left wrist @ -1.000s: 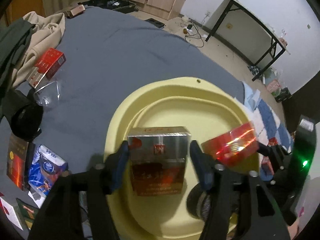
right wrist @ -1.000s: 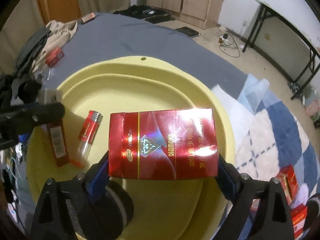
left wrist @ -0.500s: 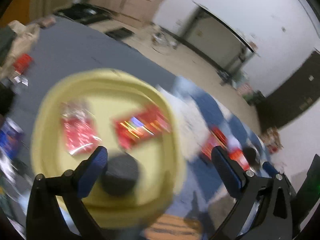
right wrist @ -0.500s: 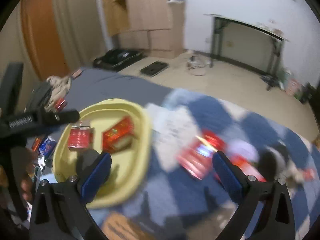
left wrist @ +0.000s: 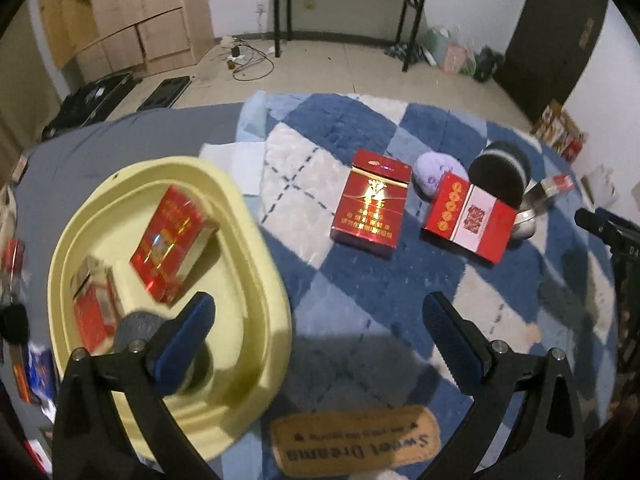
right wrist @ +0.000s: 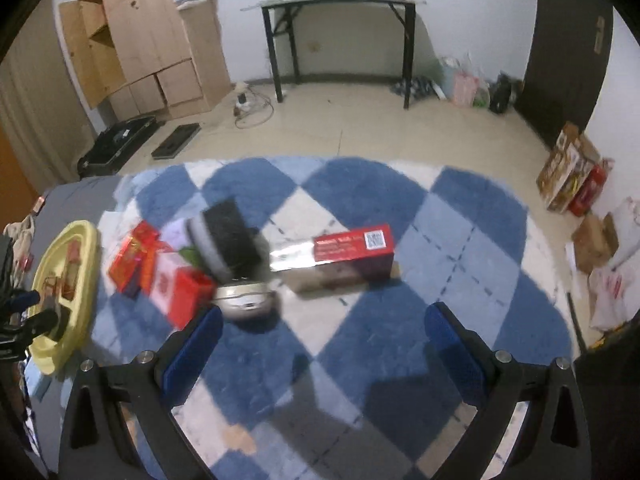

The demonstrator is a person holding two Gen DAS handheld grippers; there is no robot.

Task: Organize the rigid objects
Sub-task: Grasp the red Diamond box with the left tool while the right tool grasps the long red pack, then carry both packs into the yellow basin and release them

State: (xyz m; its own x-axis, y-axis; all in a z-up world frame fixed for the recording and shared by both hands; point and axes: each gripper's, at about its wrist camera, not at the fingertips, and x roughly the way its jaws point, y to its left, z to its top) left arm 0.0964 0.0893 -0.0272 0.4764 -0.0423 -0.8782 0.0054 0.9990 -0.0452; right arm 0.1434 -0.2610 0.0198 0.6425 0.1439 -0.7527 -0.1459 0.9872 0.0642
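A yellow basin (left wrist: 256, 240) sits at the left and holds two red cigarette packs (left wrist: 172, 236) and a dark round object. It also shows far left in the right wrist view (right wrist: 86, 312). On the blue-and-white checked rug lie a red pack (left wrist: 372, 204), a red-and-white pack (left wrist: 468, 220), a long red-and-silver carton (right wrist: 340, 250), a black-and-grey round object (right wrist: 230, 236) and a small silver tin (right wrist: 246, 298). My left gripper (left wrist: 318, 336) is open and empty above the rug beside the basin. My right gripper (right wrist: 324, 344) is open and empty above the rug.
A brown label patch (left wrist: 356, 444) lies at the rug's near edge. A lilac pouch (left wrist: 434, 172) sits behind the packs. More packs and clutter lie left of the basin on the grey sheet. A black table (right wrist: 340, 40), wooden cabinets and boxes stand beyond on the floor.
Both grippers let go of their cigarette packs into the basin and opened. Both have swung right and back, away from the basin and over the rug.
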